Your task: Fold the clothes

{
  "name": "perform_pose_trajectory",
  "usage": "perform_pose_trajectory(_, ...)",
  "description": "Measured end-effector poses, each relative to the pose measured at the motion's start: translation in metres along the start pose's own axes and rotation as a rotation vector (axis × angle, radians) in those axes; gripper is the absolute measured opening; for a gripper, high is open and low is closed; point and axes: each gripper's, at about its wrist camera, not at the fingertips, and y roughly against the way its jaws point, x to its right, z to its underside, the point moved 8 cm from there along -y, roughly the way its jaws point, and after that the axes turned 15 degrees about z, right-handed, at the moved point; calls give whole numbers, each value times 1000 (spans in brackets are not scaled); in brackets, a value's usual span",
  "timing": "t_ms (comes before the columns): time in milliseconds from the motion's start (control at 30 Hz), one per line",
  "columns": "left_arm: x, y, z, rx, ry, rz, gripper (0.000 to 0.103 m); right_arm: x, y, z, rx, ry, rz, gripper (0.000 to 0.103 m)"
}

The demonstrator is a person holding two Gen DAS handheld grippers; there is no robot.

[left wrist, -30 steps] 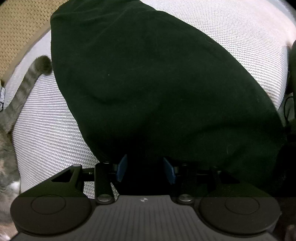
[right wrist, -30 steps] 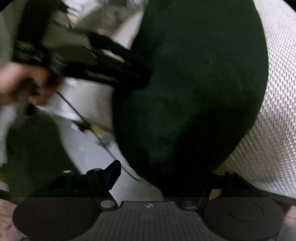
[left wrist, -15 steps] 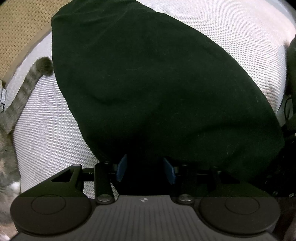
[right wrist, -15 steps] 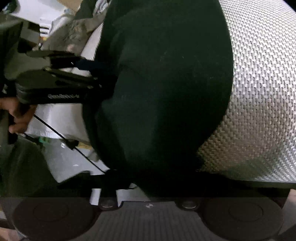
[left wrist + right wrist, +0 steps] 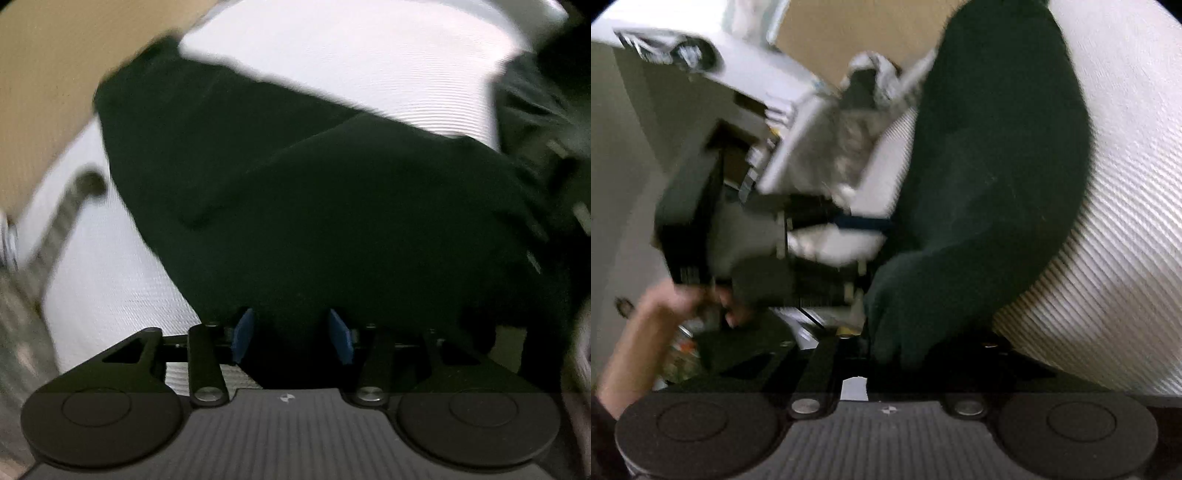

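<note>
Between your left gripper's [image 5: 291,332] blue pads, which stand part-way apart, dark cloth fills the gap, so it looks clamped on the near hem of the dark green, soft knit garment [image 5: 314,192]. Your right gripper's [image 5: 905,354] fingers are buried under a bunched corner of the same garment; you cannot tell how wide they stand, though the cloth rises to them as if pinched.

The garment lies across the white woven cushion [image 5: 351,55], and one layer lies diagonally over another, so a fold seems in progress rather than finished: the near edge is off the surface and nothing lies as a squared, flat stack.

Around it: a grey striped cat's tail [image 5: 70,206] lies on the cushion just beside the garment's left edge, where the cloth could land on it. A tan textured surface [image 5: 55,74] lies beyond. In the right wrist view your hand [image 5: 665,314] holds the other tool before blurred clutter.
</note>
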Motion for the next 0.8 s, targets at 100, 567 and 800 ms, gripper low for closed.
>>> perform_pose_trajectory(100,4,23,-3,44,-111,-24,68,-5,7,-18,57,-50,-66,13)
perform_pose_trajectory(567,0,50,14,77,-304,-57,90,-8,24,-81,131,-123,-155,13)
perform_pose_trajectory(800,19,24,31,23,-446,-115,91,10,33,-111,172,-254,-235,13)
